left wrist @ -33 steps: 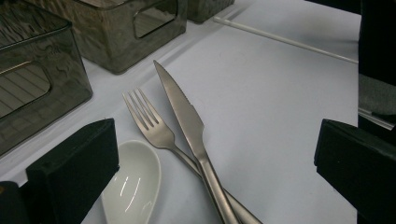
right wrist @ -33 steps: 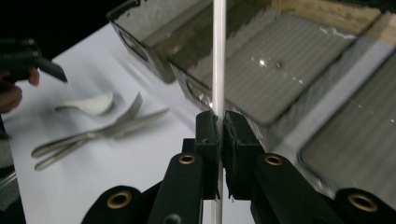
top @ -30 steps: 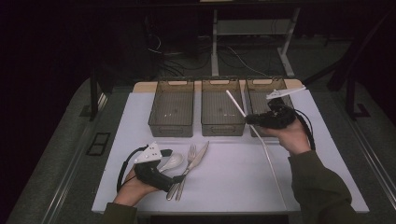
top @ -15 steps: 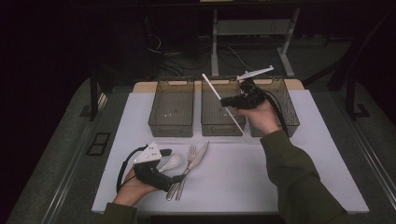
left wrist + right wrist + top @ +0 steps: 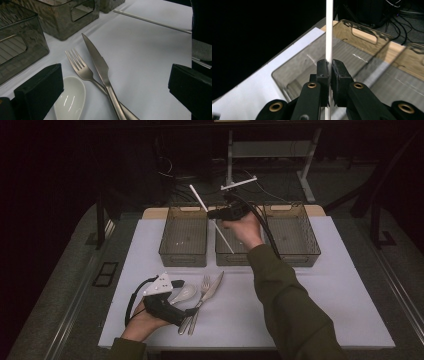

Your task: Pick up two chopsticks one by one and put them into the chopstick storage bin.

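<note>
Held a thin white stick (image 5: 200, 199) in the right gripper (image 5: 212, 213), jaws drawn narrow and pressed on it near mid-length. Carried it in the air, clear of the surface (image 5: 320, 295), with the left bin (image 5: 182, 257) ahead of and below the jaws and the middle bin (image 5: 232, 259) under the hand. Rested the left gripper (image 5: 113, 87) low on the surface, jaws wide and closed on nothing, with a knife (image 5: 96, 56), a fork (image 5: 80, 66) and a white spoon (image 5: 71, 97) lying just ahead between them, and a second stick (image 5: 150, 21) farther ahead.

Could easily go wrong from here, by this reading:
- Might see the stick swivel or slide in the pads, being thin, smooth and gripped at one narrow spot.
- Might catch the low end on a bin rim if lowered at this tilt.
- Might leave the stick propped on a wall if let go crosswise, so would want it turned along the bin's longer side first.
- Might bounce it out if released from high up.

Ran the stick's long axis square across the gripper's own line, upright between the jaws in the right gripper view (image 5: 329, 30). Pointed one end up and away from the hand, the other down and back toward the sleeve, slanted rather than level.
</note>
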Available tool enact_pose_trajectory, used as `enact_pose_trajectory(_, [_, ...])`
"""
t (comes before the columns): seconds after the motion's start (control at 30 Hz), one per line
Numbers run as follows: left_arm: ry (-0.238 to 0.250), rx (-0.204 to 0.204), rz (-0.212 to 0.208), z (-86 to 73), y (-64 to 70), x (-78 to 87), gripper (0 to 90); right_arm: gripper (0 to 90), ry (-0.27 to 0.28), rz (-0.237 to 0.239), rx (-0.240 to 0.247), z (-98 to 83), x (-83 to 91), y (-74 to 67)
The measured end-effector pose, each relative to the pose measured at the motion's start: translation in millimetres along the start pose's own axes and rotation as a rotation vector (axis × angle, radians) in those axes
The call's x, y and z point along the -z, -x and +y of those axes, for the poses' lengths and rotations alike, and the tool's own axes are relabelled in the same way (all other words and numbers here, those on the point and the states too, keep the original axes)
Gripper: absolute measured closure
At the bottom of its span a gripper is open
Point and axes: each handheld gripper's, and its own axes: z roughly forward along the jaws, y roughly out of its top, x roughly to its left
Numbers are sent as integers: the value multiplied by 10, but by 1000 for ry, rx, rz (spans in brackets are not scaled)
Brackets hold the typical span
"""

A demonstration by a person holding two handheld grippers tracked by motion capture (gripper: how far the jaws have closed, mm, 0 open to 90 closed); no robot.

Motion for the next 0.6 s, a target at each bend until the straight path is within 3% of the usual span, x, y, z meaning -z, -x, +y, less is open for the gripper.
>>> enact_pose_trajectory(0.07, [-2,-2,-2,-1,0,2,0,845,13,8,-29,43,-178,-11])
enact_pose_trajectory(0.27, [6,-3,-6,1,12,6,0,845,15,4,-54,89,-450,-42])
enact_pose_trajectory(0.6, [9,-1,-8,-6,20,29,0,844,5,-11,-84,202,-806,-104])
